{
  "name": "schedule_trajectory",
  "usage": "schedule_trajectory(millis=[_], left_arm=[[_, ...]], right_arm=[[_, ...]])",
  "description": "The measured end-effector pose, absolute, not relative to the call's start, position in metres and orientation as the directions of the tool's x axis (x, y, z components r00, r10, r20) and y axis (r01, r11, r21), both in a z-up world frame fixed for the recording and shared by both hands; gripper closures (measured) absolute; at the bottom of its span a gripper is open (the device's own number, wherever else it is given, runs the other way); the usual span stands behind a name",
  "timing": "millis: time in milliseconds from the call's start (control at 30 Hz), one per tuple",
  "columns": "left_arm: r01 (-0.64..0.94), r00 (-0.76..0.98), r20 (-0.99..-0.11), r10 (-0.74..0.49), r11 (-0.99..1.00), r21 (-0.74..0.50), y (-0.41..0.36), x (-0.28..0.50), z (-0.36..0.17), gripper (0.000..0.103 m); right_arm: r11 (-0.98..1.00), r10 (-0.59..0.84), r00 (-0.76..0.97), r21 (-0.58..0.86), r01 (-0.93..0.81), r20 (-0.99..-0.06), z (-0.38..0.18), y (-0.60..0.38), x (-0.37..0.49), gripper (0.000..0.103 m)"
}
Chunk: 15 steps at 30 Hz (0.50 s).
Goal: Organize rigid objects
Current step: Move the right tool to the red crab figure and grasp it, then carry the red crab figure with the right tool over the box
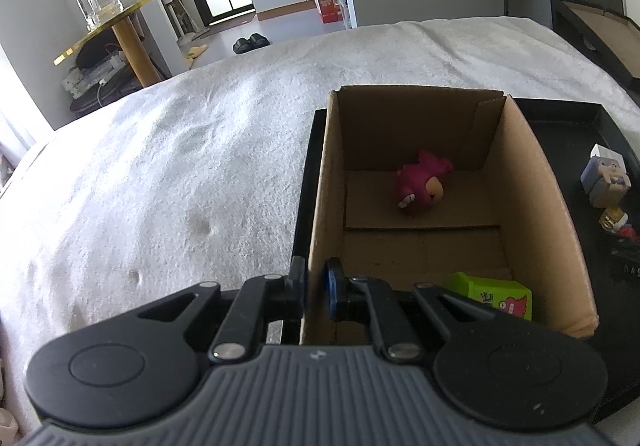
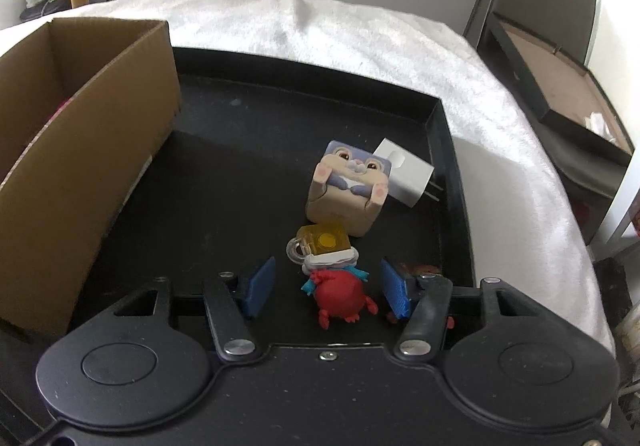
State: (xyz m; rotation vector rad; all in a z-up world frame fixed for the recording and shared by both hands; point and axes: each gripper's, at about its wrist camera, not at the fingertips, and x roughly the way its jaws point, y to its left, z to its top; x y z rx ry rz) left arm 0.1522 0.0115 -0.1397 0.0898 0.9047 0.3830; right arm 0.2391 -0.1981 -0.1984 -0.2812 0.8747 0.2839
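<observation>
My left gripper point(image 1: 314, 286) pinches the near-left wall of the one cardboard box point(image 1: 532, 182). Inside lie one magenta toy figure point(image 1: 422, 184), far, and one green packet point(image 1: 494, 292), near, its print unreadable. Right of the box on the black tray point(image 2: 240, 118), my right gripper point(image 2: 326, 286) stands spread around one red crab figure point(image 2: 340, 296), pads apart from it. Beyond: one yellow mug charm point(image 2: 322, 242), one rabbit cube point(image 2: 348, 186), one white charger point(image 2: 406, 172).
</observation>
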Motion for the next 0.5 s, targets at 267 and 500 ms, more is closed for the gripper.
schedule_trajectory(millis=[267, 500], left_arm=[[-0.283, 0.555, -0.742, 0.375, 0.925, 0.255, 0.006, 0.151, -0.14, 0.093], [-0.285, 0.563, -0.739, 0.37, 0.926, 0.248, 0.007, 0.149, -0.141, 0.093]], right_arm=[[0.923, 0.148, 0.593, -0.104, -0.37, -0.792, -0.189, -0.197, 0.229, 0.067], [0.92, 0.182, 0.605, -0.084, -0.384, -0.775, -0.169, -0.194, 0.217, 0.067]])
